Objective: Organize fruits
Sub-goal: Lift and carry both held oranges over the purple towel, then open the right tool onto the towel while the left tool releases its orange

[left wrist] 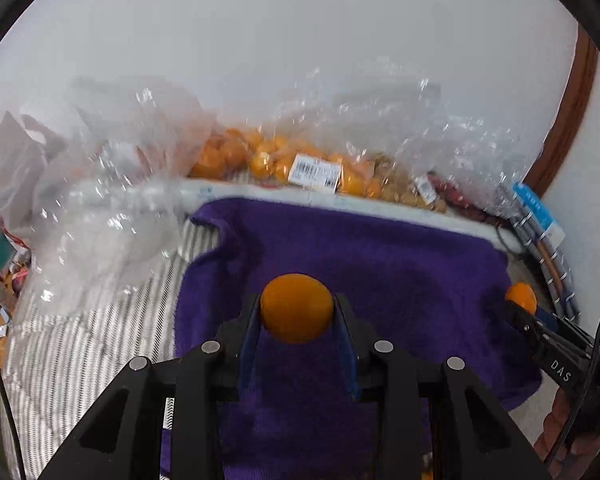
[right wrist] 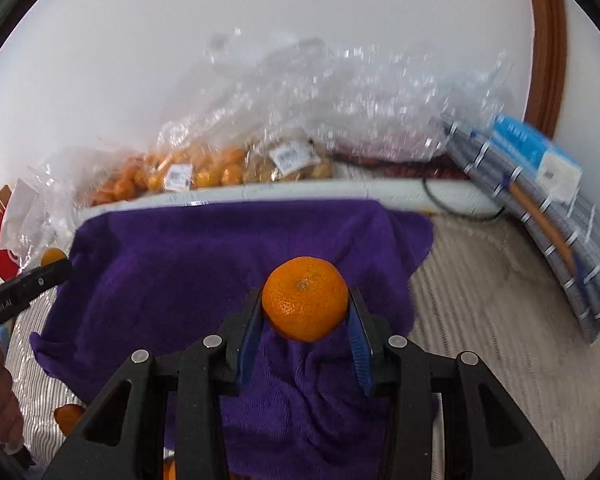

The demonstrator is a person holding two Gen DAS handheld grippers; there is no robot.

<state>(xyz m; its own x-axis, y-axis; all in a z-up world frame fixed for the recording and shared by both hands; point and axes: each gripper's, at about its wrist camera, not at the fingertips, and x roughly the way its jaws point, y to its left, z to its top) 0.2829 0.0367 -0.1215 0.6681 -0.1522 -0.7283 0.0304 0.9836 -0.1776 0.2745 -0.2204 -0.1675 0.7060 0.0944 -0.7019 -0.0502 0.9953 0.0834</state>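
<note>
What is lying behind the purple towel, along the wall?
Behind the purple towel runs a white ledge. On it lie clear plastic bags of oranges and a bag of small brownish fruit. Crinkled plastic hides whatever lies farther back.

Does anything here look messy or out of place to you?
A little. The purple towel lies rumpled and crooked on the striped bedding, and a stray orange sits loose off its edge. Crinkled plastic bags sprawl behind.

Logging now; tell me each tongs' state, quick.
Left tongs: closed on an orange fruit.
Right tongs: closed on a mandarin.
</note>
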